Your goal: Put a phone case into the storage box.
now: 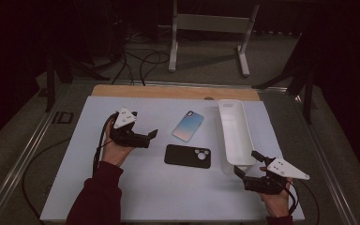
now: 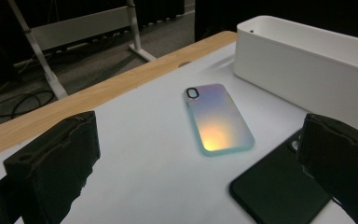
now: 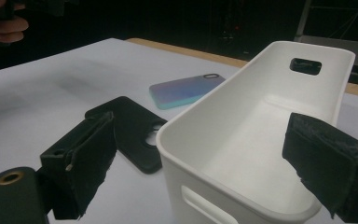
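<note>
On the pale table (image 1: 136, 197) a person holds a gripper in each hand, and both sets of jaws stand wide apart with nothing between them. The left gripper (image 1: 146, 137) hovers over the left half of the tabletop, its jaws pointing towards the middle, where two phone cases lie. In the left gripper view the iridescent phone case (image 2: 218, 118) lies flat on the surface ahead of the jaws, camera cut-out at its far end, catching a warm orange sheen near its middle. The black phone case (image 1: 187, 155) lies just beside it, nearer the person, the two close but not touching; in the left gripper view its corner (image 2: 279, 189) sits partly behind the right-hand jaw. To the right of both cases stands a long white bin (image 1: 234, 133), running away from the person, empty inside. The right gripper (image 1: 247, 165) is at the bin's near end, and in the right gripper view its jaws straddle that near end, one outside the left wall and one towards the right wall, though I cannot tell whether either pad touches the plastic. Beyond the table edge a strip of wood (image 1: 173, 91) shows, then grey floor with cables (image 1: 136, 61) and a metal frame (image 1: 211, 28).
</note>
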`<state>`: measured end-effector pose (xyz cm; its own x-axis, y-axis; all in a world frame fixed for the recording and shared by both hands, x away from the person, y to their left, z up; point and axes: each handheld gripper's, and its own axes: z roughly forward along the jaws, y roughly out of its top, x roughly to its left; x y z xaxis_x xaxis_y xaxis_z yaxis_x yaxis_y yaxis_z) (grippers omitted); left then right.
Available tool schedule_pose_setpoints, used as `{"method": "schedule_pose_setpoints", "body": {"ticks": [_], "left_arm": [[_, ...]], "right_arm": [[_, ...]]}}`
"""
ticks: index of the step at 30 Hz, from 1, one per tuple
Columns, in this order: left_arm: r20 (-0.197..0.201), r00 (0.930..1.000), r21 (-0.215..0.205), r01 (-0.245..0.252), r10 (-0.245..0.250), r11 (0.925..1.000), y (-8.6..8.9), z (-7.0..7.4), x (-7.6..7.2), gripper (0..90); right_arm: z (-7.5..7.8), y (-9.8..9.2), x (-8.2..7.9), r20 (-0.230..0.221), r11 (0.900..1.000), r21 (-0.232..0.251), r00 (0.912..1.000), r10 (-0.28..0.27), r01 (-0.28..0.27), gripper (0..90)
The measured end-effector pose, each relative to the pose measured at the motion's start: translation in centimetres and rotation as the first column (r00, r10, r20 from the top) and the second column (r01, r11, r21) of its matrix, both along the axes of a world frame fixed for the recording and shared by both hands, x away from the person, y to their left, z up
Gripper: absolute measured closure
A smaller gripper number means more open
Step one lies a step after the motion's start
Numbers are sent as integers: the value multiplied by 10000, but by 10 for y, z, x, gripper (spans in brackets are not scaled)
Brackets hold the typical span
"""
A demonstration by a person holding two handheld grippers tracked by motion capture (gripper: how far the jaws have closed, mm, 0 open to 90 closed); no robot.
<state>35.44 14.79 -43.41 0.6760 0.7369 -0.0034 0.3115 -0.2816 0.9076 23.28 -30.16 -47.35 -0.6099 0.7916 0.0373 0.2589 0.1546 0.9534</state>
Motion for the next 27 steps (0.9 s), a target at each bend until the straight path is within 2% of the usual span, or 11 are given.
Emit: {"method": "schedule_pose_setpoints", "body": {"ticks": [7,12,21,27], "left_arm": [[-213,9997,-165,-80,76,9998,-3,-2,17,0],[-388,9990,-54,-221,219,9997,-10,-5,29,0],[-576,9981,29,-209,210,9998,-29,-10,42,0],[-820,9966,187,-29,45,9998,-43,-16,49,0]], "right_arm": [[-1,1,0,7,10000,-27,10000,5,-5,95],[-1,1,0,-31,10000,-13,10000,2,-2,95],[-1,1,0,11,10000,-29,10000,20,-20,95],[-1,1,0,-9,10000,-47,10000,32,-32,95]]}}
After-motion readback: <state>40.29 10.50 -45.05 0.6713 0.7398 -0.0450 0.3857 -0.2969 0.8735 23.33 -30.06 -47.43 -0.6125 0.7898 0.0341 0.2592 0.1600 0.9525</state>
